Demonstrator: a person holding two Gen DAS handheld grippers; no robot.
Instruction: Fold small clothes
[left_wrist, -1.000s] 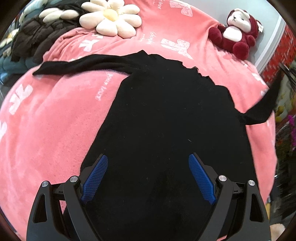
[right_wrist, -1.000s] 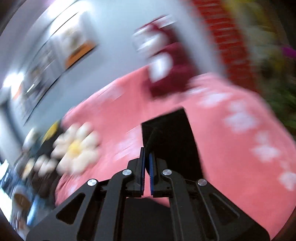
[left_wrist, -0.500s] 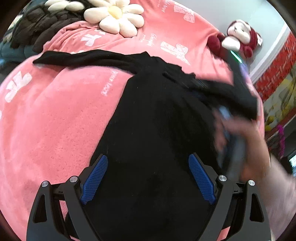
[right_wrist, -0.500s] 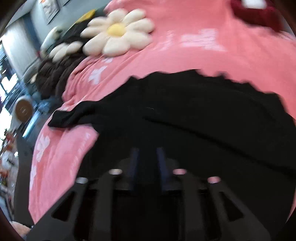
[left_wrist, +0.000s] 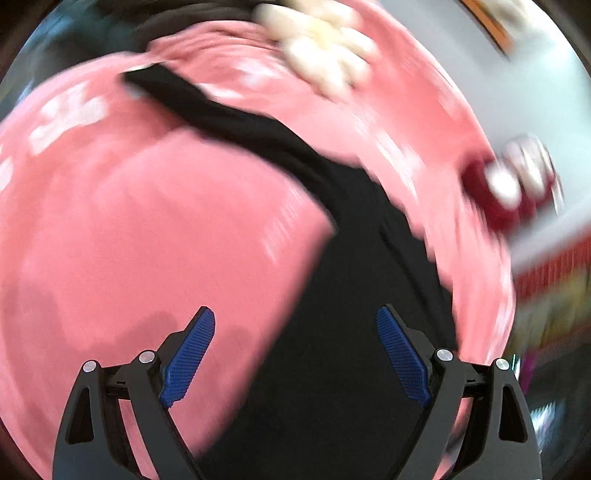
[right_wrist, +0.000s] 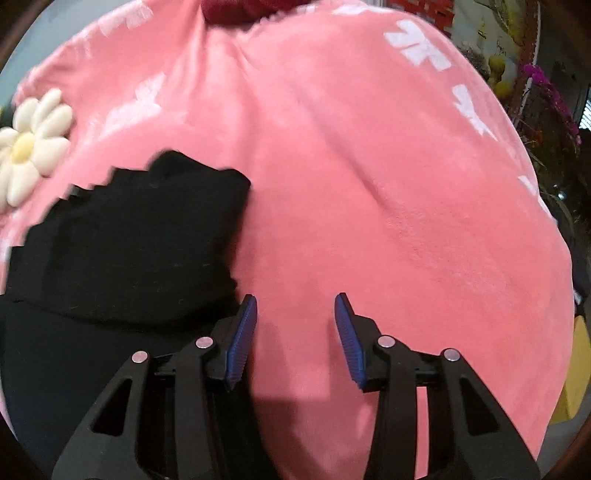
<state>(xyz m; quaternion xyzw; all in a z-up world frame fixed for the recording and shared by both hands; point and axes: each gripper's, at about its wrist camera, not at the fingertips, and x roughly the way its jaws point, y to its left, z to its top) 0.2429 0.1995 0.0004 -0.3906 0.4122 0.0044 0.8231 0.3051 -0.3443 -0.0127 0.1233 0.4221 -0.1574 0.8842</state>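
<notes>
The right gripper (right_wrist: 295, 332) hangs over bare pink blanket (right_wrist: 388, 221), its blue pads partly apart and closing, with nothing between them. Its left finger sits just beside the edge of the black top (right_wrist: 129, 240), which fills the lower left of the right wrist view. There a sleeve lies folded across the body of the garment, its cuff end lying near the blanket's crease. Farther out, a flower cushion (right_wrist: 26, 147) lies at the left edge, apart from the top, and a red plush shape pokes in at the upper rim. Plants with purple blooms (right_wrist: 554, 96) stand off the bed to the right.

The left gripper (left_wrist: 295, 350) is spread wide and holds nothing. Between its pads lie blanket on the left and black fabric on the right; neither pad touches anything. The left wrist view is smeared with motion blur. In it the top (left_wrist: 332, 332) runs up from the bottom centre, and its other sleeve (left_wrist: 207, 107) stretches out flat toward the upper left across the blanket (left_wrist: 129, 240). Beyond the sleeve, the flower cushion (left_wrist: 325, 48) lies near the top of the view. A red and white plush toy (left_wrist: 509, 188) sits at the right by the grey wall (left_wrist: 498, 81), too blurred to make out further.
</notes>
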